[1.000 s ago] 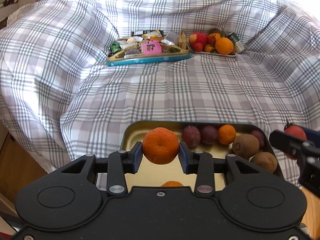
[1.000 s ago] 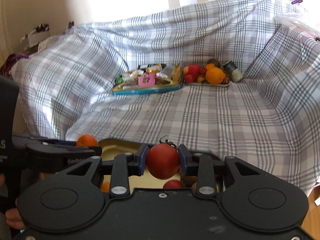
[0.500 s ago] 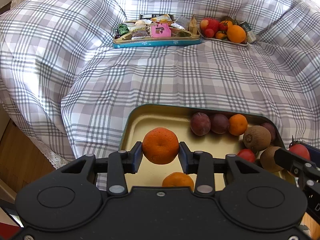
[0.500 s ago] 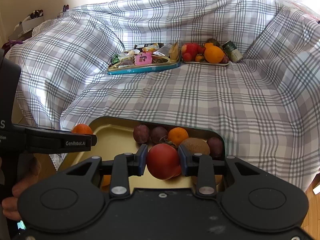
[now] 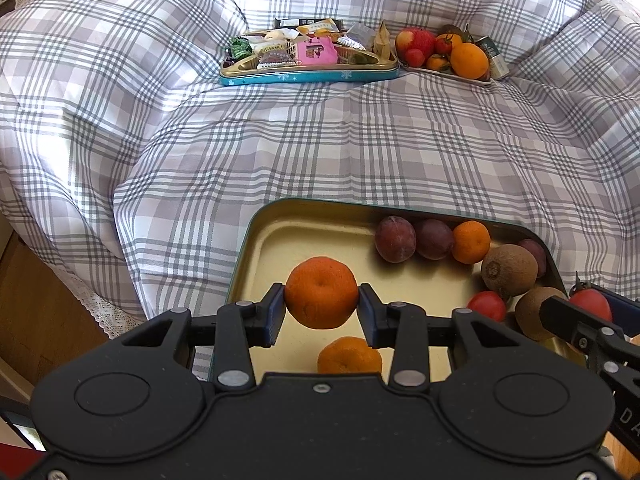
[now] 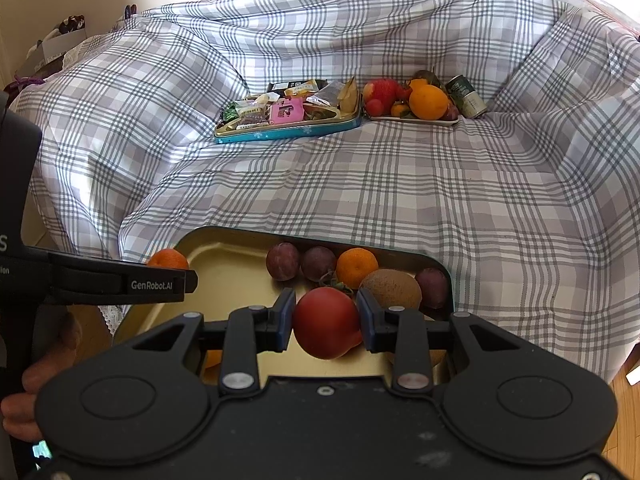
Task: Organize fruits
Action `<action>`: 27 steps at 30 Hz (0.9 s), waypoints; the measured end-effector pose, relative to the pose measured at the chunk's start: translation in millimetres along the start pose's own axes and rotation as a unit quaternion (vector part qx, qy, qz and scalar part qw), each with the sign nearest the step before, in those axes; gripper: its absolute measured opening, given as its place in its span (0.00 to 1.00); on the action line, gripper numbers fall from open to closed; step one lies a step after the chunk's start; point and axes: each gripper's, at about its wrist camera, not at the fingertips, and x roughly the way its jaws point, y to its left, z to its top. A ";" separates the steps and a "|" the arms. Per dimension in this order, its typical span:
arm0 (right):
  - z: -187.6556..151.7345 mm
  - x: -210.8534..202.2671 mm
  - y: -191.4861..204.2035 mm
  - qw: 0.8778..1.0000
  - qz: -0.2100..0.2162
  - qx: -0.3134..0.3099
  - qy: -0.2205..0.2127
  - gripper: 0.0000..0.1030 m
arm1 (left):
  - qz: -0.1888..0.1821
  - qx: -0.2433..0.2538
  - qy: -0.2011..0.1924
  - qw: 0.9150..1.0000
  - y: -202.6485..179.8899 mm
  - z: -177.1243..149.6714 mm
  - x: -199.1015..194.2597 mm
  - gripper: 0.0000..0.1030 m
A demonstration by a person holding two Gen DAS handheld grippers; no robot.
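My left gripper (image 5: 321, 307) is shut on a mandarin (image 5: 321, 291) and holds it above the left part of a gold tin tray (image 5: 276, 236). My right gripper (image 6: 326, 322) is shut on a red tomato (image 6: 326, 322) above the tray's right part (image 6: 224, 252). In the tray lie two plums (image 5: 394, 239), a mandarin (image 5: 471, 241), two kiwis (image 5: 509, 269), a small tomato (image 5: 486, 306) and another mandarin (image 5: 349, 356). The right gripper with its tomato (image 5: 591, 305) shows at the left wrist view's right edge.
The tray rests on a checked cloth (image 5: 360, 148) over a sofa. At the back stand a blue tin of snacks (image 5: 308, 58) and a white plate of fruit (image 5: 444, 54) with a can (image 5: 494, 58) beside it. Wooden floor (image 5: 36, 304) lies at left.
Both grippers have tilted down and moved over the tray, so more of the tray and its fruit shows. Each still grips its fruit.
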 end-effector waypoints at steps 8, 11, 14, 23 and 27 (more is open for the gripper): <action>-1.0 0.8 1.2 1.000 0.001 -0.002 0.002 0.35 | 0.006 0.011 -0.017 1.000 -2.3 1.1 -6.3 0.46; -1.4 -0.9 1.8 1.000 0.002 -0.003 -0.003 0.35 | 0.003 0.010 -0.012 1.000 -2.0 0.3 -5.0 0.46; -1.5 -1.2 2.3 1.000 0.002 -0.005 -0.003 0.35 | 0.000 0.008 -0.010 1.000 -2.2 -1.3 -4.8 0.46; -1.0 0.9 0.6 1.000 -0.004 0.000 0.007 0.37 | 0.003 0.007 -0.005 1.000 -1.6 -3.9 -5.5 0.46; -1.4 2.7 -0.7 1.000 -0.013 0.007 0.014 0.43 | 0.002 0.007 -0.004 1.000 -1.6 -5.9 -6.4 0.46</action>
